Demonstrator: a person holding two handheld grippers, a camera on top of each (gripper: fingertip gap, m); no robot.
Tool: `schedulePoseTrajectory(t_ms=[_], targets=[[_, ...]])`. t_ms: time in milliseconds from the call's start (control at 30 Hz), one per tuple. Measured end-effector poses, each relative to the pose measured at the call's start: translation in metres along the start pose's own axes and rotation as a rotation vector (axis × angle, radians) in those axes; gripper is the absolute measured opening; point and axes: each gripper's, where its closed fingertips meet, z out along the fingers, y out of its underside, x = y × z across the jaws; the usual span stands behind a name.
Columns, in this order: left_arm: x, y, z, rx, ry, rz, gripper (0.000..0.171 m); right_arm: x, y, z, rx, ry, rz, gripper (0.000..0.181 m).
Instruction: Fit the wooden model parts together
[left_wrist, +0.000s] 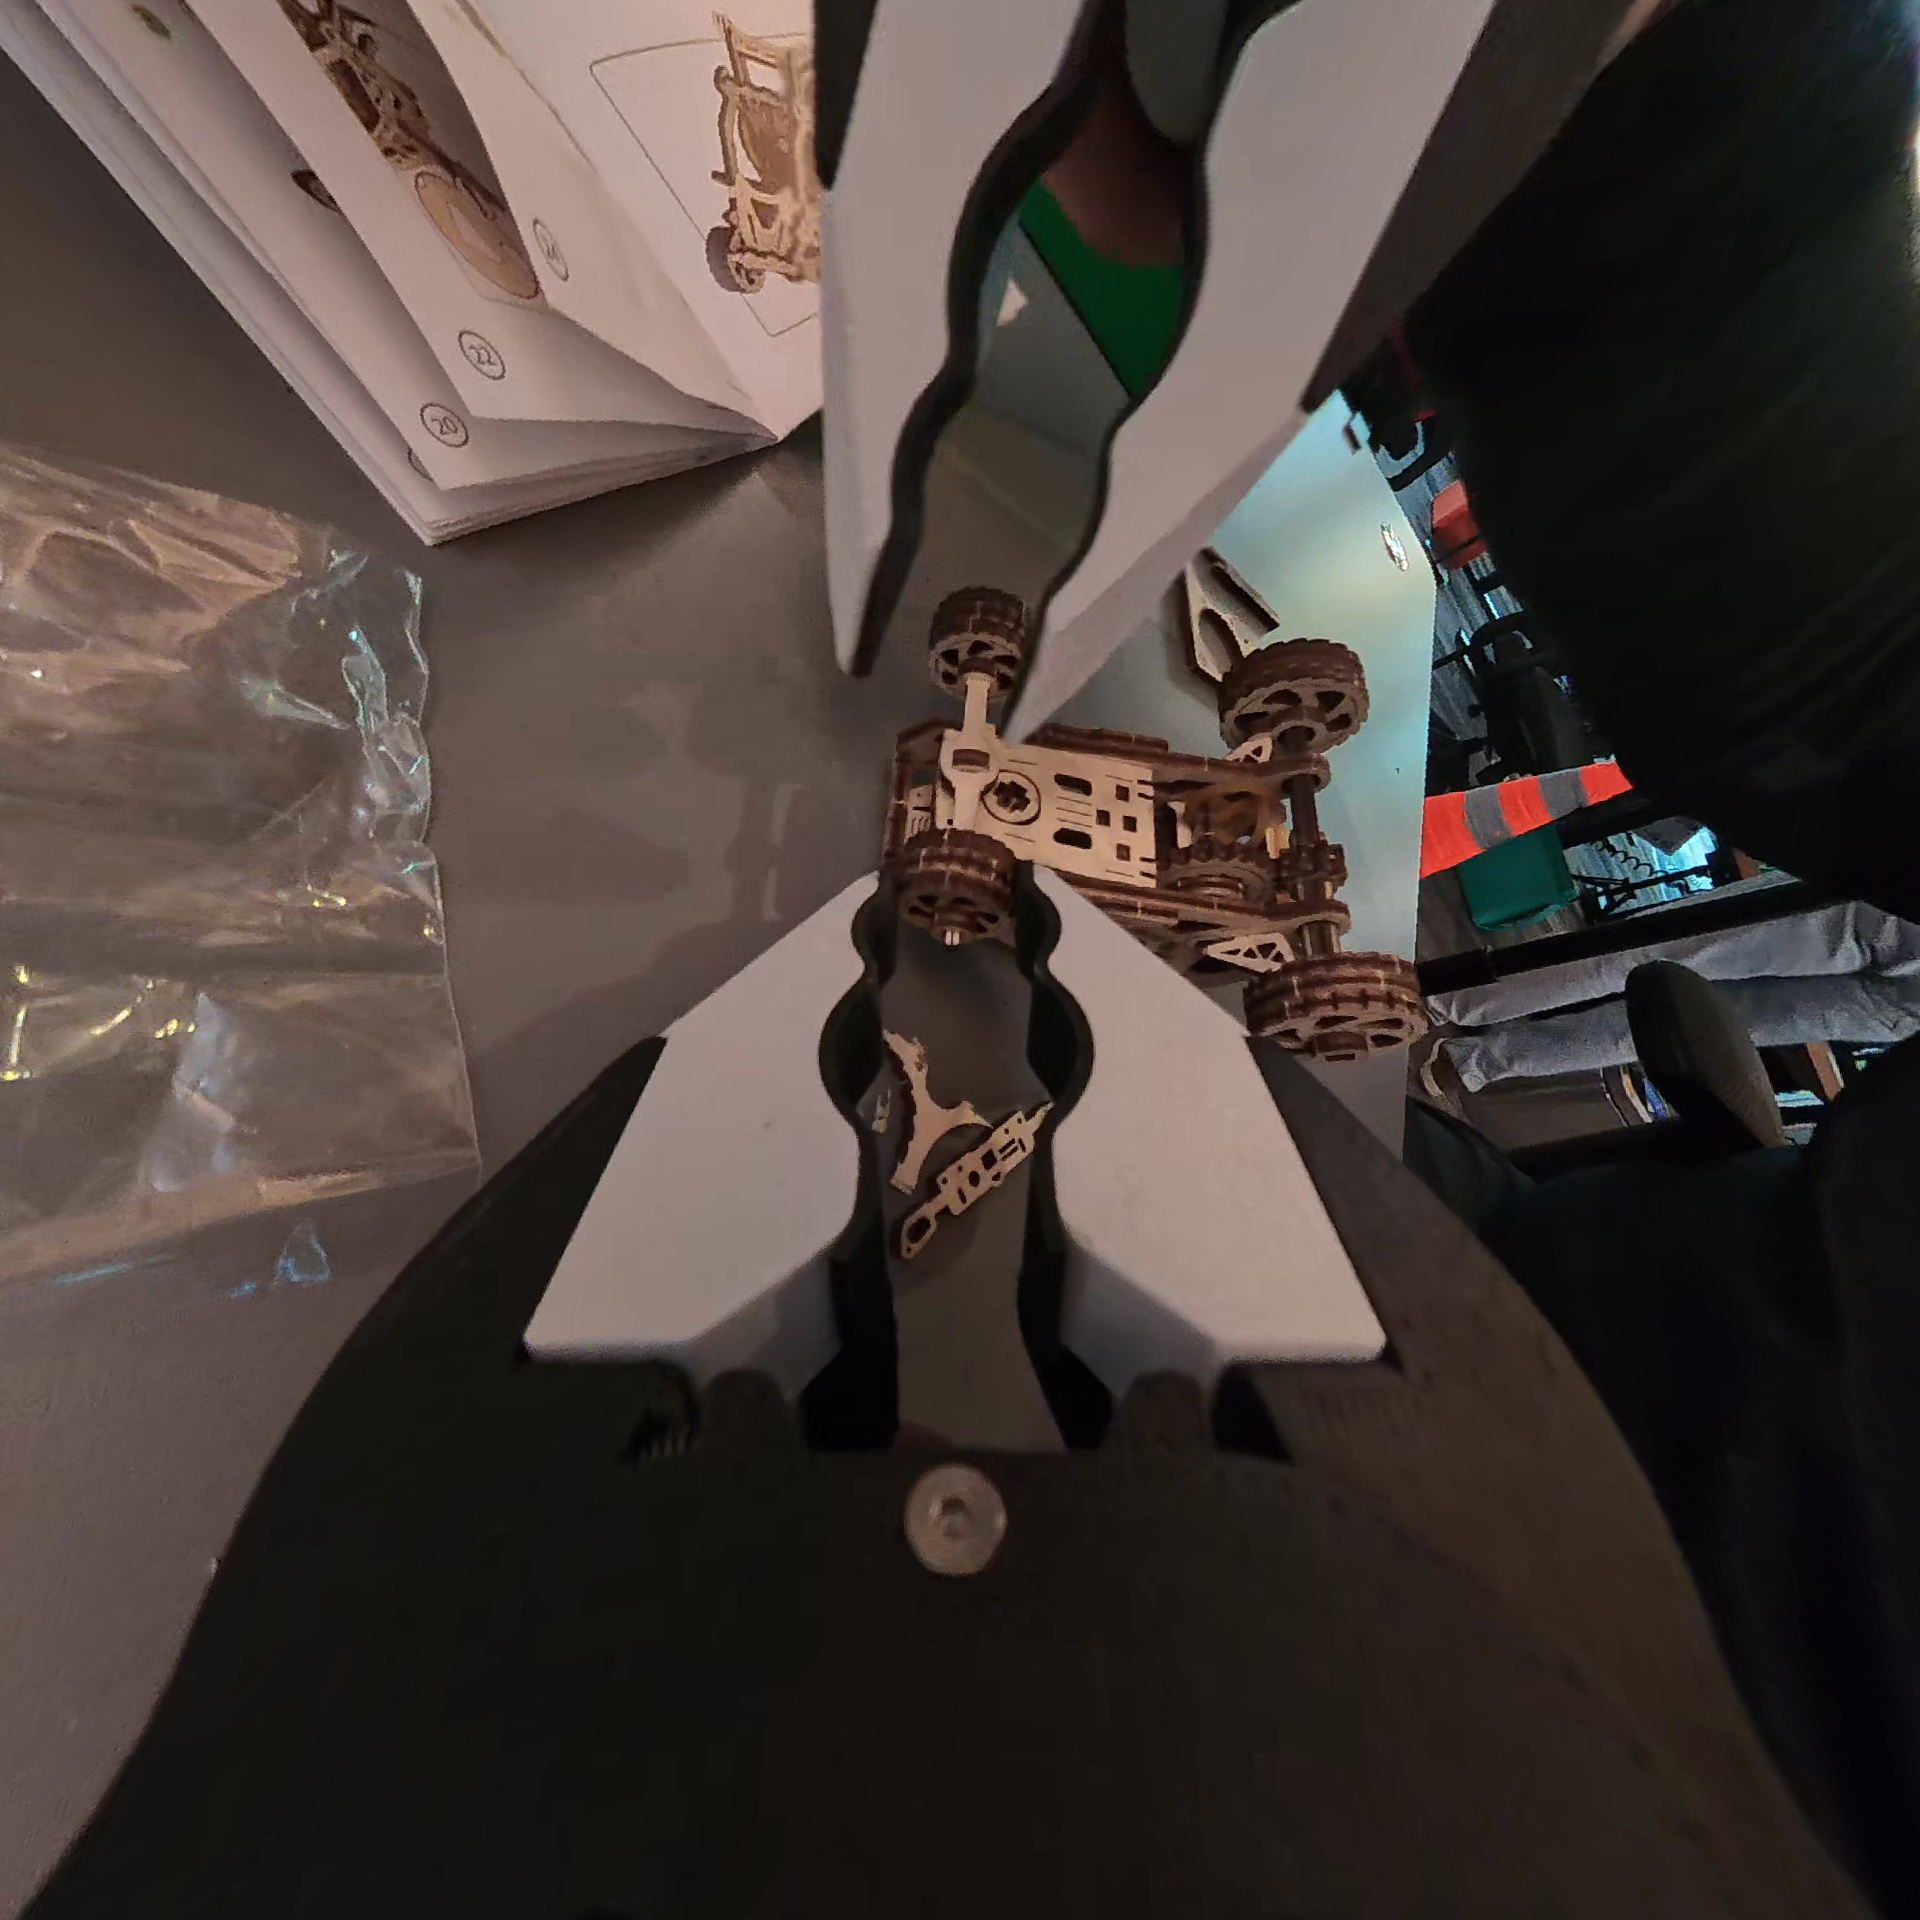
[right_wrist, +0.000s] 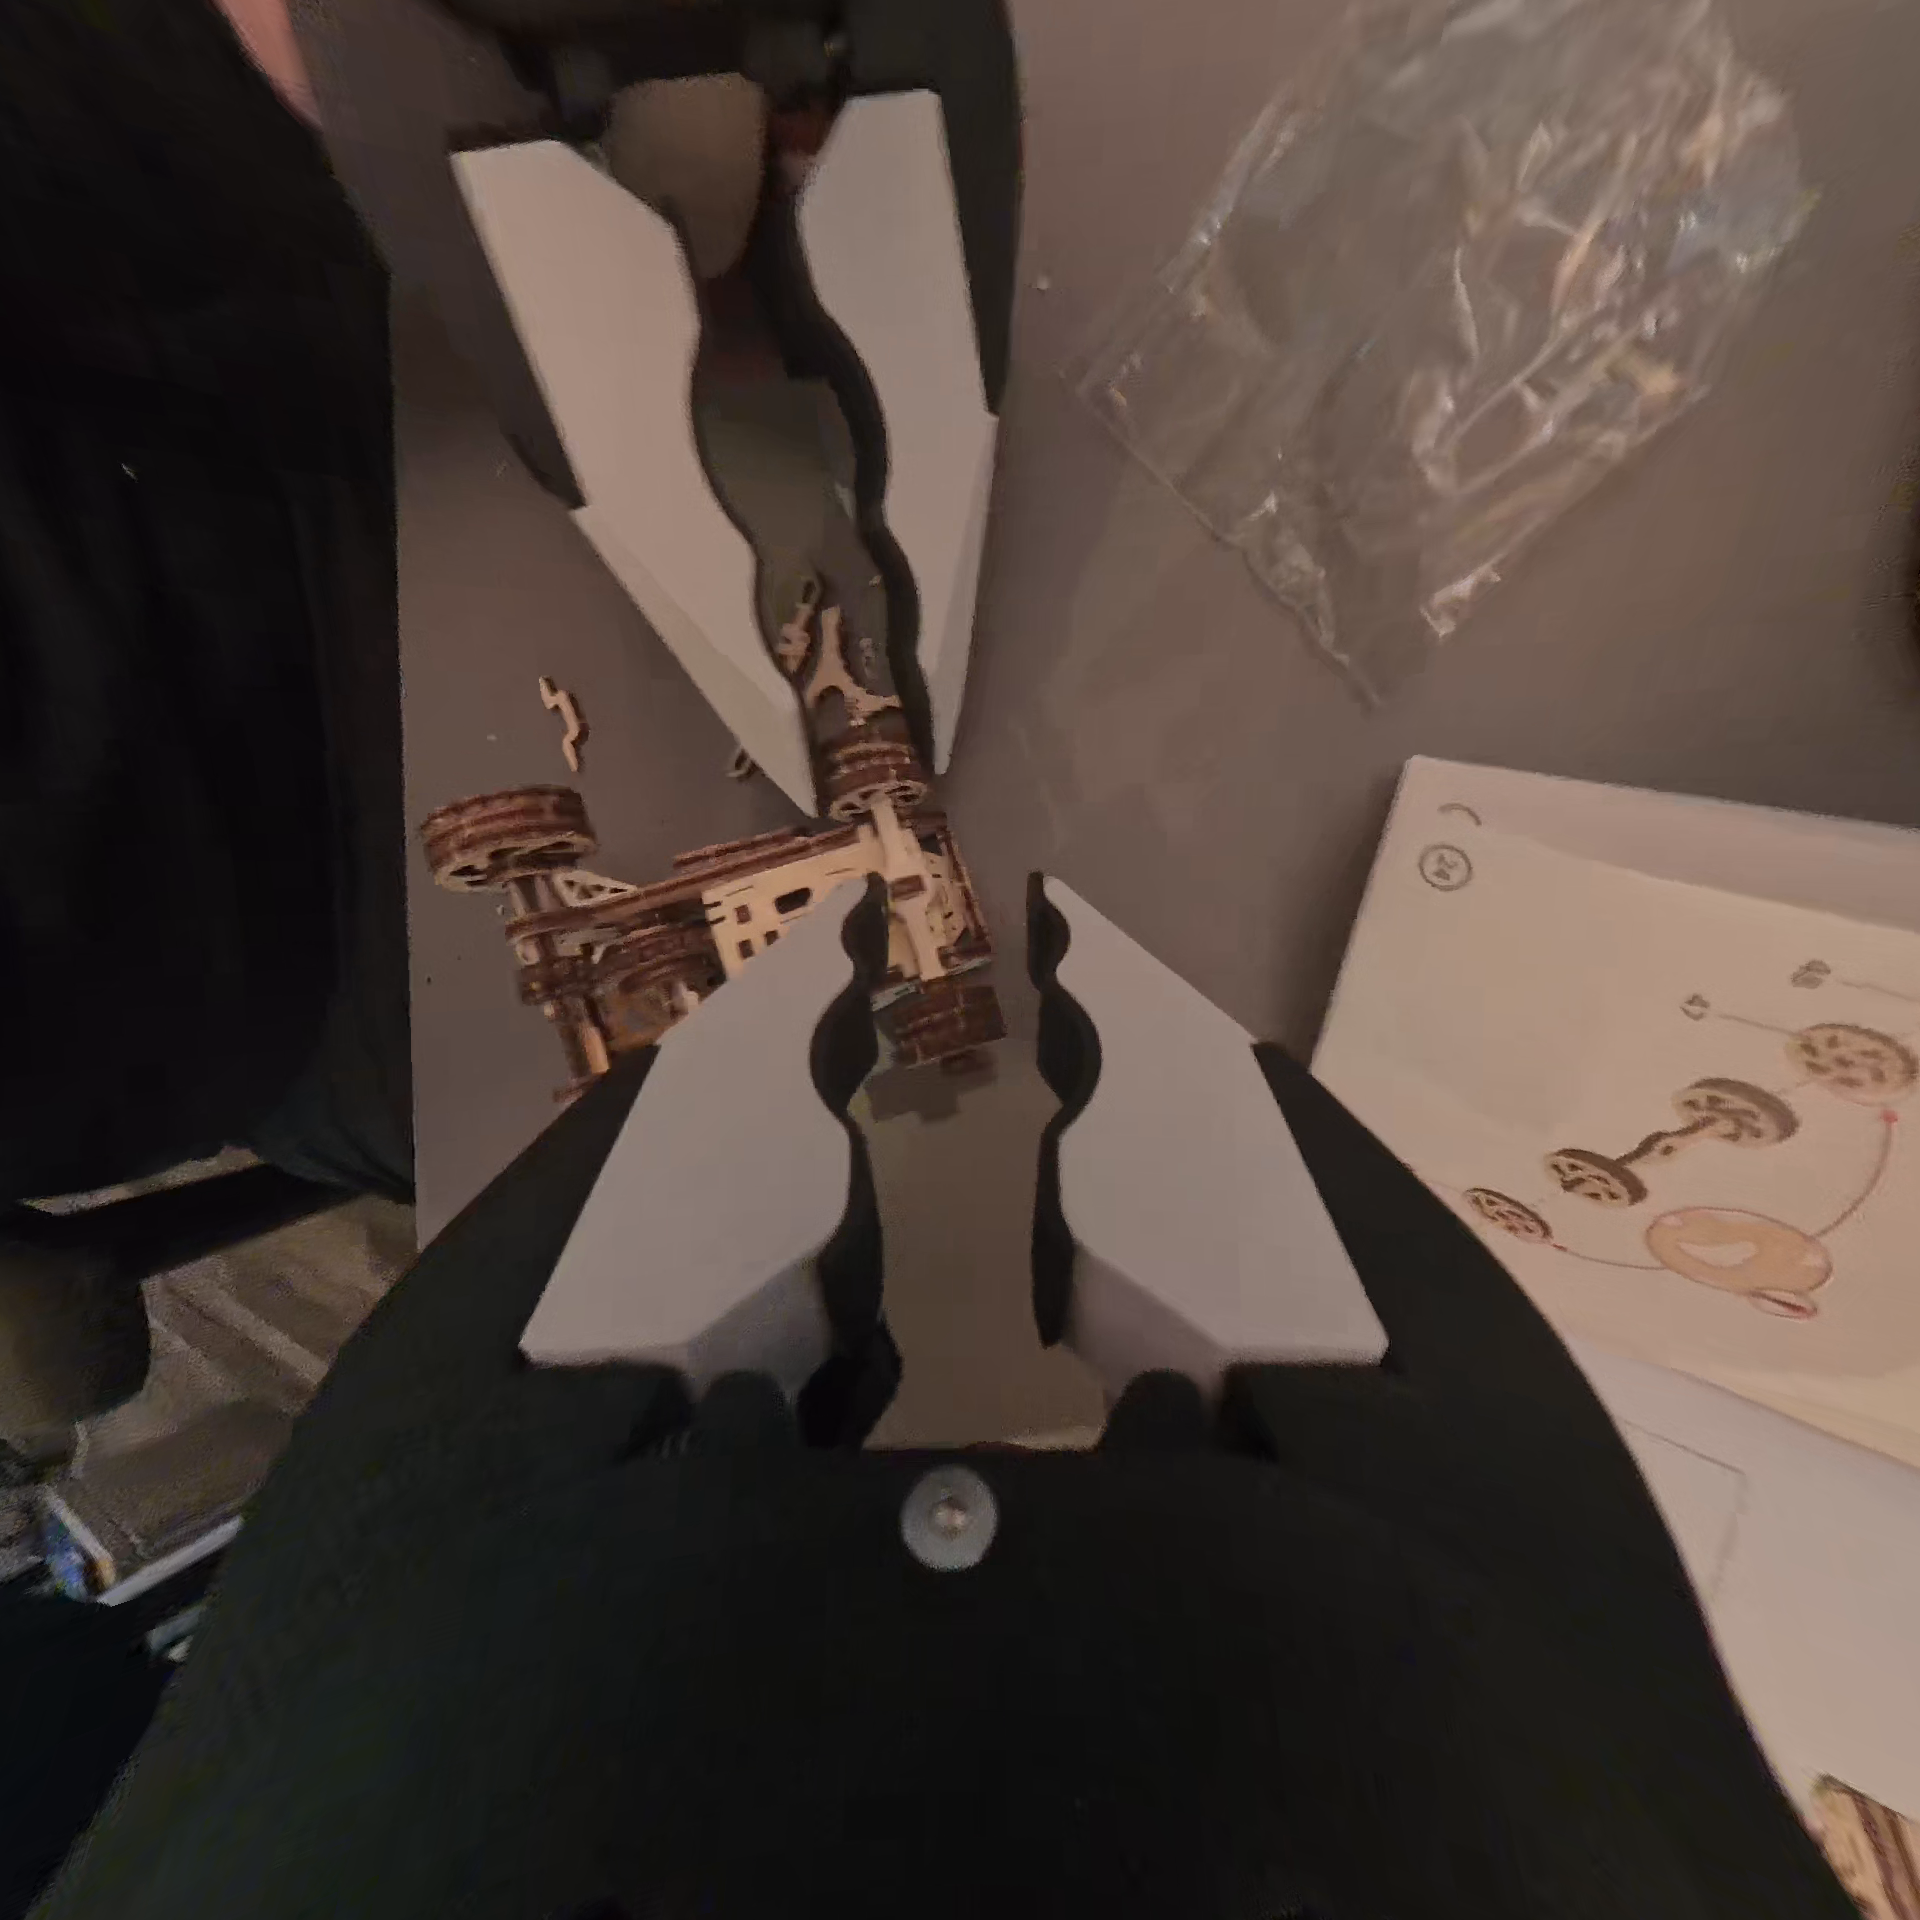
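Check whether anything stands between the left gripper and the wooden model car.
Nothing visible does: the left gripper flanks one wheel of the wooden model car. Loose wooden pieces lie farther back between its fingers.

One brown laser-cut wooden model buggy (left_wrist: 1132, 831) with four ridged wheels, two white-fingered black tongs (left_wrist: 956, 894), one crumpled clear plastic bag (left_wrist: 208, 831), one white open instruction booklet (left_wrist: 436, 260).

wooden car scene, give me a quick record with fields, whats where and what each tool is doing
surface: grey table
model: wooden car lying on its side, four wheels on
left tool: closed on one small front wheel
right tool: open, fingers either side of the other front wheel
loose parts: flat wooden pieces on the table
booklet: open instruction pages beside the car
bag: clear plastic bag
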Motion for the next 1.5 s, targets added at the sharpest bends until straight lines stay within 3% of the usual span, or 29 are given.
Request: schedulePoseTrajectory(t_ms=[600, 1500], targets=[[0.002, 0.002, -0.001, 0.004, -0.002, -0.002, 0.019, -0.007, 0.006, 0.010, 0.037, -0.240, 0.217, 0.022], [0.002, 0.004, 0.001, -0.006, 0.002, -0.013, 0.019, -0.005, 0.010, 0.012, 0.103, -0.272, 0.272, 0.025]])
